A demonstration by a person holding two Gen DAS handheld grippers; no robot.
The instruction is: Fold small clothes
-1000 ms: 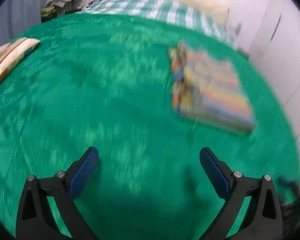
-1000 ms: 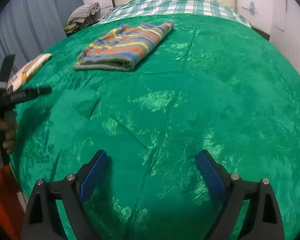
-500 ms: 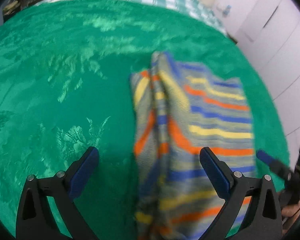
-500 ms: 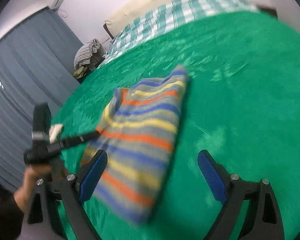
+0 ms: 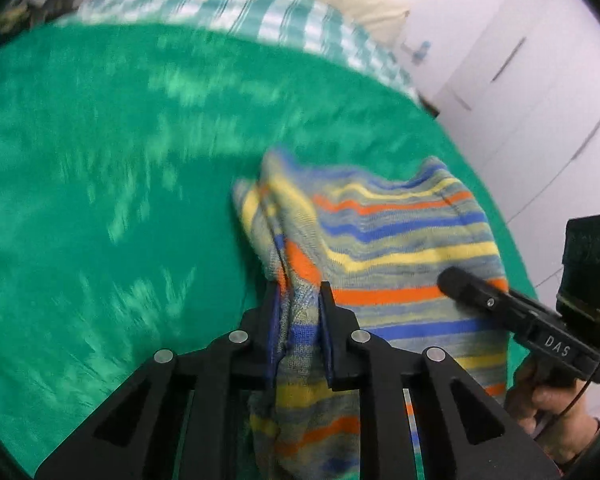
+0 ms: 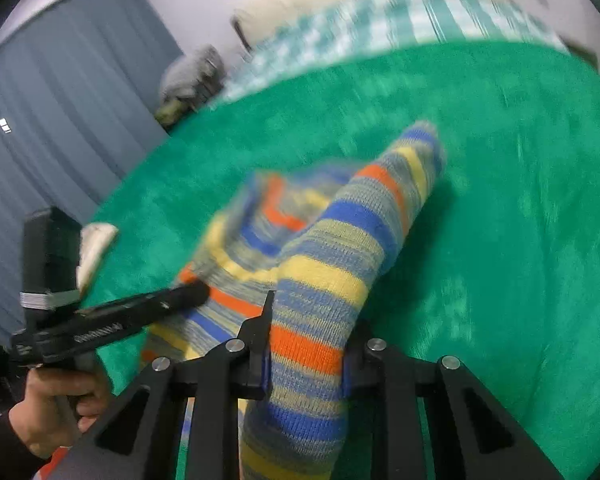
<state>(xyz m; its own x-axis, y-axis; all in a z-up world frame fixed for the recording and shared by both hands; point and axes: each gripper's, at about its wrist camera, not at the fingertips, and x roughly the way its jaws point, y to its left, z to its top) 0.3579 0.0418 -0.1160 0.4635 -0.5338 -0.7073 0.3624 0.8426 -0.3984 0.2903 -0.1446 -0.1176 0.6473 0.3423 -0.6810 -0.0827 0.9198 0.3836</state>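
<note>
the striped knit garment [image 5: 400,240], banded in blue, yellow, orange and grey, lies on the green blanket [image 5: 100,200] of the bed, filling the lower centre and right of the left wrist view and the lower centre of the right wrist view, where part of it [image 6: 340,264] rises in a fold toward the lens. our left tool [image 5: 300,300] sits at the bottom centre of its own frame with its jaws closing on a bunched edge of the garment; the blue pads [image 5: 275,320] press the cloth from both sides. our right tool [image 6: 306,320] is at the bottom centre of its frame, jaws likewise closing, with a thick fold of the garment clamped between them.

each tool shows in the other's view. in the left wrist view the right tool's black barrel [image 5: 500,308] reaches in from the lower right edge over the garment, held by a hand [image 5: 548,404]. in the right wrist view the left tool [image 6: 120,316] comes in from the lower left, its tip at the garment's edge, gripped by a hand [image 6: 56,404] in a dark sleeve.

beyond the blanket, at the top of both frames, we see a checked green and white sheet [image 5: 228,4] and a cream pillow [image 5: 360,0]. white cupboard doors [image 5: 540,100] fill the upper right of the left wrist view. a grey curtain [image 6: 60,120] fills the upper left of the right wrist view, with a blurred heap of cloth [image 6: 192,76] beside it.
</note>
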